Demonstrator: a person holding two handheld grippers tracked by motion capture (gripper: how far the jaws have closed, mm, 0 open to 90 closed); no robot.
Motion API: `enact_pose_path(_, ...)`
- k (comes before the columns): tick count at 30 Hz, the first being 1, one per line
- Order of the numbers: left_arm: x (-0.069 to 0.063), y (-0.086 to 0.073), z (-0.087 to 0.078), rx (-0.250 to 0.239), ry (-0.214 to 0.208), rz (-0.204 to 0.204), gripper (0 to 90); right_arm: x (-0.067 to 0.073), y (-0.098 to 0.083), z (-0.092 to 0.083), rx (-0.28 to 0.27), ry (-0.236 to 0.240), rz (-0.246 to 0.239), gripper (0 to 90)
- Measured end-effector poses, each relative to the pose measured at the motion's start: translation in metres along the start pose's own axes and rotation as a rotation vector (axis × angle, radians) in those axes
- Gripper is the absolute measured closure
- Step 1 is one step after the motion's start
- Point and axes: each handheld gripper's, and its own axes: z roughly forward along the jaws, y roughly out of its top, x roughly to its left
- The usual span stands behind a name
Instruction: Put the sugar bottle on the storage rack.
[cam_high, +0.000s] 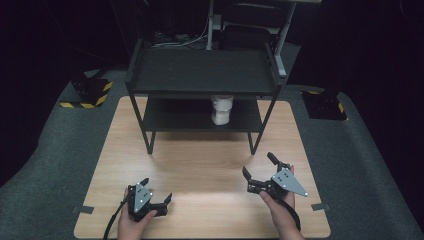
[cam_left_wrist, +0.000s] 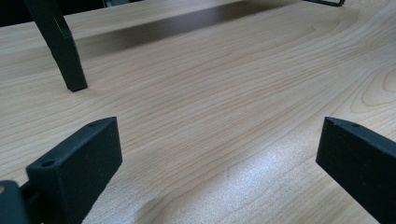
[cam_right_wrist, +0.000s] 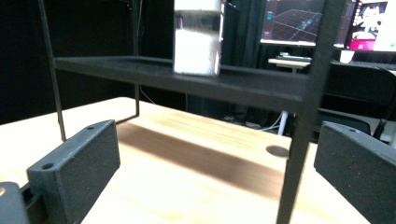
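Note:
A black two-tier metal rack (cam_high: 202, 70) stands at the back of the wooden table (cam_high: 200, 170). A white container (cam_high: 221, 109) sits on the rack's lower shelf, right of its middle; in the right gripper view the container (cam_right_wrist: 196, 39) is ahead and above jaw level. My left gripper (cam_high: 157, 192) is near the table's front left, open, nothing between its jaws, pointing over bare wood (cam_left_wrist: 219, 116) with a rack leg (cam_left_wrist: 58, 44) ahead. My right gripper (cam_high: 259, 166) is open at the front right, facing the rack, whose front right leg (cam_right_wrist: 303, 116) is close.
Two black blocks with yellow-black hazard tape sit on the grey floor, one at back left (cam_high: 90, 91) and one at back right (cam_high: 324, 104). Grey tape tabs mark the table's front corners (cam_high: 82, 209). Monitors (cam_right_wrist: 294, 21) glow behind the rack.

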Motion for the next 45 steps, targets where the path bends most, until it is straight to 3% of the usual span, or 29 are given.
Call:
enact_pose_path(12, -0.001, 0.000, 0.000, -0.001, 0.002, 0.002, 0.5, -0.008, -0.027, -0.030, 0.081, -0.073, 0.025, 0.0)
enact_pose_path(16, -0.001, 0.000, 0.000, 0.000, 0.002, 0.004, 0.5, -0.008, -0.034, -0.038, 0.108, -0.094, 0.014, 0.0)
enact_pose_path(22, -0.001, 0.000, 0.000, 0.000, 0.004, 0.007, 0.5, -0.011, -0.040, -0.042, 0.169, -0.112, 0.005, 0.0)
enact_pose_path(28, -0.002, 0.000, 0.000, 0.000, 0.006, 0.008, 0.5, -0.015, -0.041, -0.042, 0.231, -0.128, 0.041, 0.0)
enact_pose_path(33, -0.002, 0.000, 0.000, 0.002, 0.007, 0.013, 0.5, -0.017, -0.040, -0.039, 0.272, -0.110, 0.034, 0.0)
enact_pose_path(45, -0.005, 0.000, -0.002, 0.004, 0.014, 0.027, 0.5, -0.018, -0.040, -0.040, 0.271, -0.115, 0.062, 0.0)
